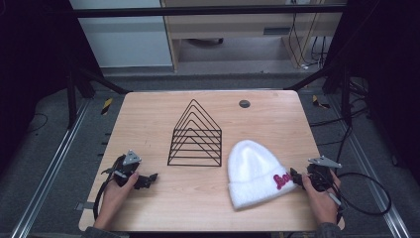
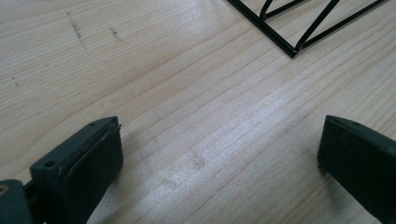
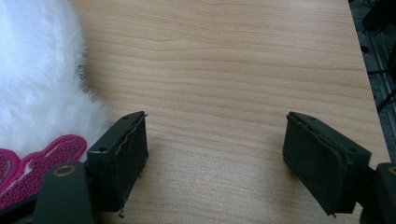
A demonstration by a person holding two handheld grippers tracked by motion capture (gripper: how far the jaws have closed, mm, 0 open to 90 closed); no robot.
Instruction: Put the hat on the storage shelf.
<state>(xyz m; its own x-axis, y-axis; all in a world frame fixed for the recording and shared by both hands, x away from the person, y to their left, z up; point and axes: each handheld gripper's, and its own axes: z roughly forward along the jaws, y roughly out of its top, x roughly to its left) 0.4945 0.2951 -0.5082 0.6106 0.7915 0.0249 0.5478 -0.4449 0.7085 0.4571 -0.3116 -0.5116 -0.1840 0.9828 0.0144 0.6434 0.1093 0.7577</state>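
Note:
A fluffy white beanie (image 1: pixel 255 171) with pink lettering on its cuff lies flat at the right front of the wooden table (image 1: pixel 148 119). A black wire rack (image 1: pixel 195 136) shaped like a row of peaked frames stands at the middle. My left gripper (image 1: pixel 146 181) rests low at the front left, open over bare wood, with a corner of the rack (image 2: pixel 292 49) ahead of it. My right gripper (image 1: pixel 297 177) sits at the beanie's right edge, open and holding nothing. The beanie's fur (image 3: pixel 42 79) and pink lettering (image 3: pixel 32 161) lie beside its left jaw.
A small dark round insert (image 1: pixel 244 103) is set into the table near its far edge. Metal rails run along both sides of the table, and cables trail on the floor at the right. Bare wood lies between the rack and the front edge.

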